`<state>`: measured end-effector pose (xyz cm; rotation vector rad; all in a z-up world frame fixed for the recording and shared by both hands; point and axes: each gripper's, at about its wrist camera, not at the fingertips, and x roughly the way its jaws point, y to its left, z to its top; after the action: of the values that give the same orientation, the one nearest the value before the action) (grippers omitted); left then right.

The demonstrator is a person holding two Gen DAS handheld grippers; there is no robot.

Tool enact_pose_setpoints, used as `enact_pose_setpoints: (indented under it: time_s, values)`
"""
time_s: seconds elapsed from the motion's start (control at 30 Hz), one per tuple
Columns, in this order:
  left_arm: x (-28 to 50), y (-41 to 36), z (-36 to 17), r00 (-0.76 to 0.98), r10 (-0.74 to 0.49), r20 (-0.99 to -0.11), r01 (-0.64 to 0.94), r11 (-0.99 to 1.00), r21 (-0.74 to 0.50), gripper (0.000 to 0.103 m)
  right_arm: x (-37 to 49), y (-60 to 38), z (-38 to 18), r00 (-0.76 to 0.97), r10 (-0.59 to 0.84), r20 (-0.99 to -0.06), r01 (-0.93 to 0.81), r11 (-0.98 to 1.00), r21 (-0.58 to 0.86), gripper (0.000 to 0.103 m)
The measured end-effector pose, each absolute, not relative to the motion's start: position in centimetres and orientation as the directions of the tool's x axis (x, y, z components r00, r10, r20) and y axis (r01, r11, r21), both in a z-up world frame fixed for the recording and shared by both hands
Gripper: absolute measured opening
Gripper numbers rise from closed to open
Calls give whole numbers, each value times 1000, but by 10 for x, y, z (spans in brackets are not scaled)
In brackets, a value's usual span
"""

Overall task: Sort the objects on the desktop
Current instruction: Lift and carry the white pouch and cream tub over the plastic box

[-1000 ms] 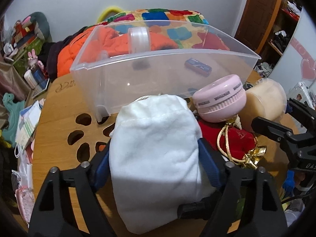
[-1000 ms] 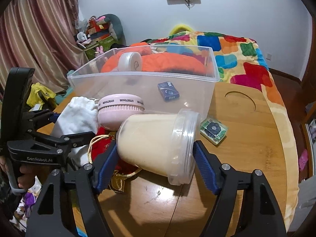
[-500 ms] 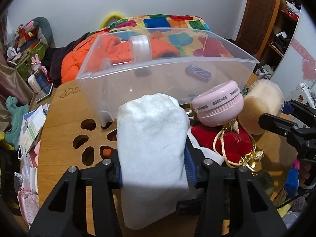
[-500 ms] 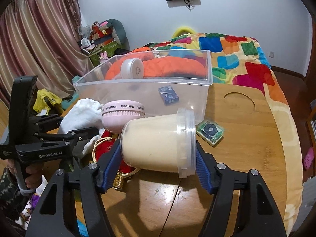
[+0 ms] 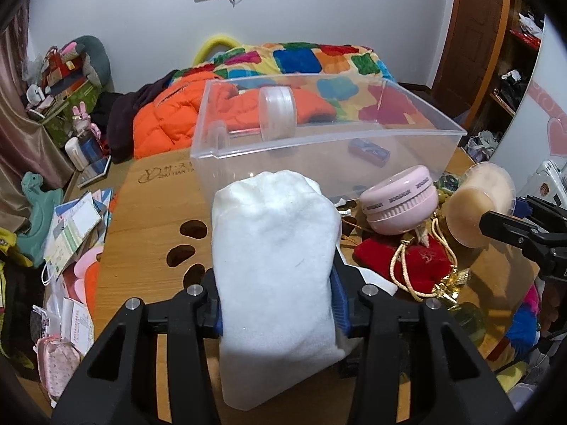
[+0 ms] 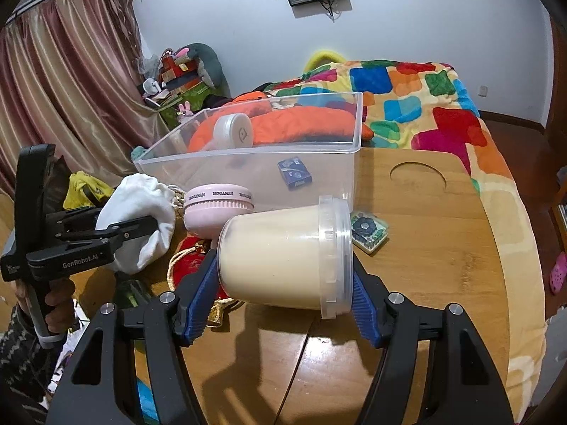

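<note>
Left hand-held gripper (image 5: 278, 306) clamped on white pouch (image 5: 274, 248), raised above table (image 5: 149, 212), near side of clear bin (image 5: 319, 148). Right hand-held gripper (image 6: 280, 301) clamped on cream tub (image 6: 283, 256), held sideways, lid right, just near the bin.

Patchwork quilt (image 6: 418, 99), orange jacket (image 5: 166, 120)

- The bin (image 6: 248, 173) stands on the bench (image 6: 425, 248), before the bed (image 6: 407, 106).
- A card box (image 6: 295, 173) and a round case (image 6: 234, 131) lie in the bin.
- The fan (image 5: 398, 205) rests just before the bin, on a drawstring pouch (image 5: 404, 265).
- The cloth bag (image 5: 276, 276) lies left of the fan, the jar (image 6: 283, 258) right of it.
- A small packet (image 6: 368, 233) sits beside the bin's corner.
</note>
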<state>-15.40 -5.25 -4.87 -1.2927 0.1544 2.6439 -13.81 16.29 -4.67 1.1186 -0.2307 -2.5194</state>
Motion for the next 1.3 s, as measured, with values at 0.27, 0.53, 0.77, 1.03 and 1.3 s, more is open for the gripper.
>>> enact_pose_setpoints:
  time_s: [0.27, 0.53, 0.77, 1.03, 1.3]
  values:
    - [-146, -54, -31, -635, 136, -760, -215, -977, 5, 45, -131, 170, -36, -631, -407, -660, 265, -913, 309, 64]
    - [-142, -58, -16, -652, 146, -744, -212, -977, -6, 45, -126, 175, -23, -655, -407, -636, 274, -913, 302, 63]
    - [-144, -63, -8, -653, 161, -740, -209, -978, -29, 45, -125, 178, -12, -672, -409, -617, 282, -912, 298, 64]
    - [-145, -64, 6, -676, 152, -721, -209, -978, -10, 45, -125, 177, -6, -683, -411, -604, 288, -911, 294, 64]
    - [-159, -61, 14, -681, 133, -720, -219, -975, 26, 45, -132, 177, 0, -691, -414, -592, 294, -910, 292, 63]
